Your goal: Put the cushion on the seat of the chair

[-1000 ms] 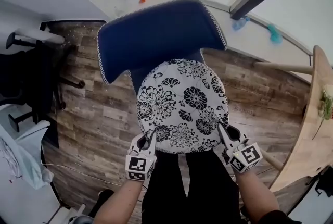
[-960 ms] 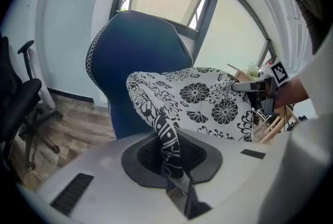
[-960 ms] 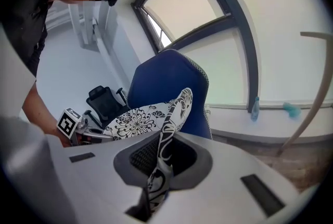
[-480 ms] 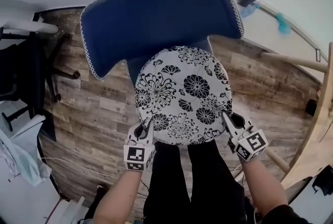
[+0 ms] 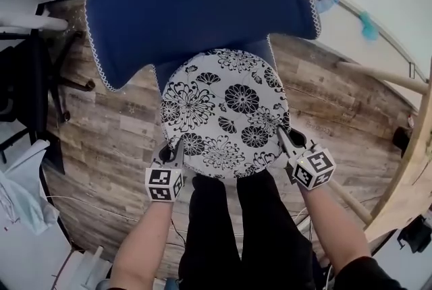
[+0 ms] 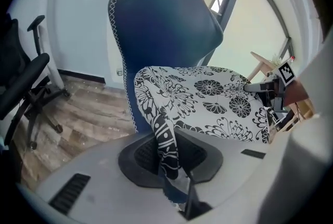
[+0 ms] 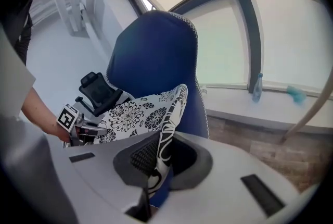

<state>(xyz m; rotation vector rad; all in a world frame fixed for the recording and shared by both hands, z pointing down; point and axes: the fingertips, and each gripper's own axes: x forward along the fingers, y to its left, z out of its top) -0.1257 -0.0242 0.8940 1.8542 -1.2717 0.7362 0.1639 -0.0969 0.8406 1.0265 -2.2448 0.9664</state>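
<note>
Head view: holding cushion [image 5: 223, 120] flat above chair [image 5: 196, 12] seat, fingers of left gripper [image 5: 178, 149] and right gripper [image 5: 283, 139] clamped on its near rim, keeping it level for centring; touching seat or not unclear, seat hidden beneath.

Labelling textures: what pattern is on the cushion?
Black floral print on white; the cushion shows best in the head view.

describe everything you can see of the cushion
The cushion is round, flat, soft-looking fabric, white with black flower print and a patterned side band. It hovers roughly level over the seat of the blue chair, before its backrest. The left hand-held gripper and right hand-held gripper pinch its near edge at opposite sides.
</note>
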